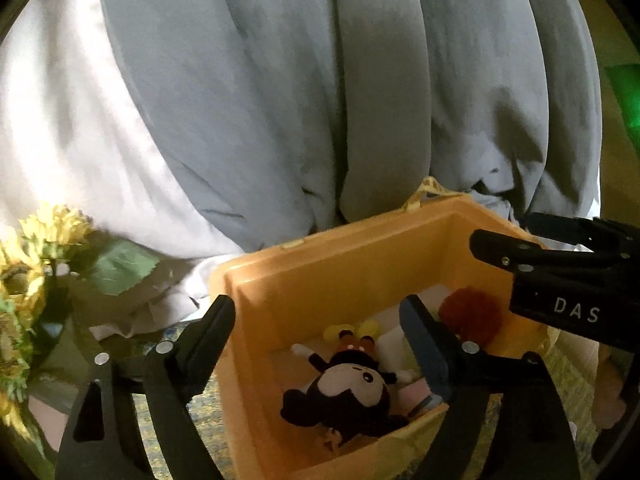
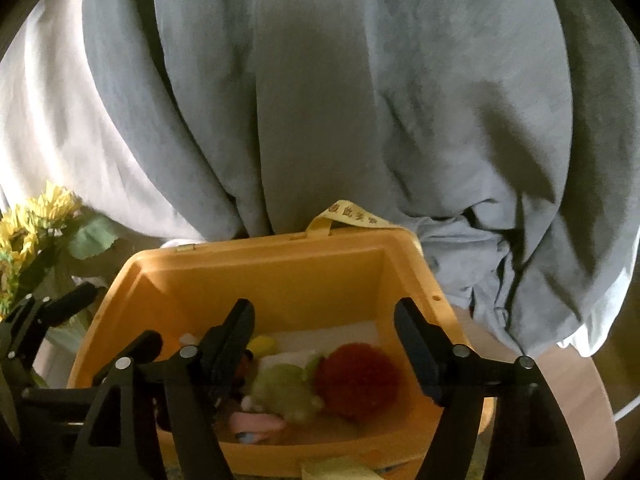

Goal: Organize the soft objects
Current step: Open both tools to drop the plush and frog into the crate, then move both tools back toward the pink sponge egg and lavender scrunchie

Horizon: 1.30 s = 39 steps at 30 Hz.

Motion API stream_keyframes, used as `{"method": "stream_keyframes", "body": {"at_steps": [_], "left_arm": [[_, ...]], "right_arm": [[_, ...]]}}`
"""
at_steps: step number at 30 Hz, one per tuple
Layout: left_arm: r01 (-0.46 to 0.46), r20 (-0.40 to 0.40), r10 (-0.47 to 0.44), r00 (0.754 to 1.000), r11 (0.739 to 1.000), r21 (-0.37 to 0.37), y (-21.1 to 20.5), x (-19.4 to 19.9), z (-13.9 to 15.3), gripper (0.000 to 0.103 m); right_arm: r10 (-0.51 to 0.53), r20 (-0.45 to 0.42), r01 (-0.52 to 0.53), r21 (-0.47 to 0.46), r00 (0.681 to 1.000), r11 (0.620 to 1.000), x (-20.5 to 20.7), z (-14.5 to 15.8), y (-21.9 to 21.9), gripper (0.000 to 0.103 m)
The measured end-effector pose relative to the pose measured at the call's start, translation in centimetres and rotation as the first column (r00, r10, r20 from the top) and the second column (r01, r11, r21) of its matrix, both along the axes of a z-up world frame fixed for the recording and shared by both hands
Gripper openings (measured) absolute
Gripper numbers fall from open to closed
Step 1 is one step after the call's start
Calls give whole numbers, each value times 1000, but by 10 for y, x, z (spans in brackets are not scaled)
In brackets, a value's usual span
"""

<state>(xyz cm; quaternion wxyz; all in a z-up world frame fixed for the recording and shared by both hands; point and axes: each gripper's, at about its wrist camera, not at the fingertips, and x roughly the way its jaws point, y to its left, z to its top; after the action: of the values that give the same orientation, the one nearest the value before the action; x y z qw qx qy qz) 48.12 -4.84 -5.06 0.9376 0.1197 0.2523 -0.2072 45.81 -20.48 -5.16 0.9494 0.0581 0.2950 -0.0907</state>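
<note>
An orange plastic bin [image 1: 340,236] [image 2: 260,246] holds several soft toys. A black mouse plush [image 1: 348,396] with a yellow bow lies face up in its near left part. A red fluffy ball [image 1: 472,312] [image 2: 356,380] rests on the right, with a green plush [image 2: 288,392] and a pink toy [image 2: 256,424] beside it. My left gripper [image 1: 318,308] [image 2: 120,316] hangs open over the bin's left side, nothing between its fingers. My right gripper [image 2: 324,308] [image 1: 506,232] stands open above the red ball and green plush, touching neither.
Grey fabric [image 1: 280,100] hangs in folds right behind the bin, with white cloth [image 1: 60,140] to its left. Artificial sunflowers [image 1: 40,240] [image 2: 36,216] stand at the left. A yellow ribbon handle [image 2: 352,216] sticks up from the bin's far rim. A wooden surface [image 2: 560,380] shows at right.
</note>
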Motion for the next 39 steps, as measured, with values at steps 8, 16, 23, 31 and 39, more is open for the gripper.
{"method": "stream_keyframes", "body": {"at_steps": [8,16,23,31,39], "left_arm": [[-23,38,25,999,998,-64,18,-37,25,95],[-16,60,21,998,996,-86,29,-90,35,101],[-18,63,23,998,997,-77,34,-126,32,102],[-6,26,7,1000,999,-49,35,-152,13,102],[15,-25,-14,1000,1000,10,32,-167,-15,102]], "right_arm": [[-44,49,45,-20,998,999,-36,23,2,85],[-53,99,57,-32,994,998,-85,39,10,92],[-66,111,73,-67,992,995,-125,44,16,95],[-102,57,104,-42,993,994,-158,23,14,95],[-96,-6,96,-43,995,994,-176,-2,16,95]]}}
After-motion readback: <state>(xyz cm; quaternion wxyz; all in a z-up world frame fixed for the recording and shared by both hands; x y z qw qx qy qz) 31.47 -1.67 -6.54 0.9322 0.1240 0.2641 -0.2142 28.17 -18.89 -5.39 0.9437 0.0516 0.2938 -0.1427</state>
